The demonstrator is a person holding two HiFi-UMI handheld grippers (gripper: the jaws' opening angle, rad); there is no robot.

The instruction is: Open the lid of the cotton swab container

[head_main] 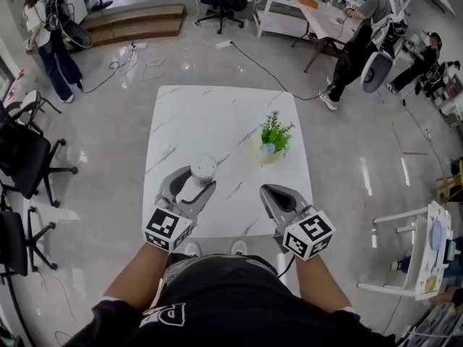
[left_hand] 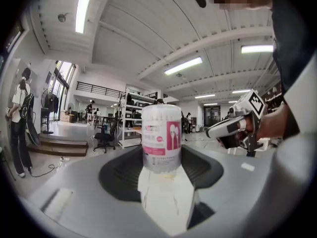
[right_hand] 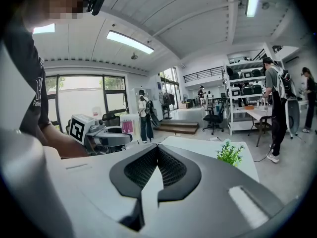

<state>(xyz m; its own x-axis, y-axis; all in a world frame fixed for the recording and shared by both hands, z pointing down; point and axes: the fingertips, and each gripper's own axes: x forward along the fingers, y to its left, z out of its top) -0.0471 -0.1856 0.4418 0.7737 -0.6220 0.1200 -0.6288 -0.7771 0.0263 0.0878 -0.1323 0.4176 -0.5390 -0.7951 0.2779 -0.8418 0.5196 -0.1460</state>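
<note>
1. My left gripper [head_main: 194,181] is clamped on the cotton swab container [left_hand: 161,138]. The jaws stand wide, and the ribbed pads [left_hand: 121,170] press the lower part of its body from either side.
2. The container stands upright between those pads, with its pink-and-white label facing back along the jaws. Its white lid [head_main: 204,166] is on top and closed.
3. In the left gripper view the base of the container hangs clear. The white table shows through the gap under it, so I am holding it in the air.
4. From the head view the container is over the near-left part of the marble table [head_main: 217,114]. It is well apart from the small potted plant [head_main: 275,136], which stands toward the right side of the table.
5. My right gripper [head_main: 273,192] is clenched with nothing in it. In the right gripper view the two dark pads meet along one line, with no gap at the tips.
6. The right gripper is over the near-right part of the table, apart from the container and not touching it. It sits beside the left gripper at much the same distance from my body.
7. My left hand holds its gripper close to level, pointing away from me, with the marker cube [head_main: 168,228] nearest my body.
8. My right hand tips its gripper slightly downward, also pointing away from me, with its marker cube [head_main: 309,236] at the back. Both bare forearms reach forward from my waist.
</note>
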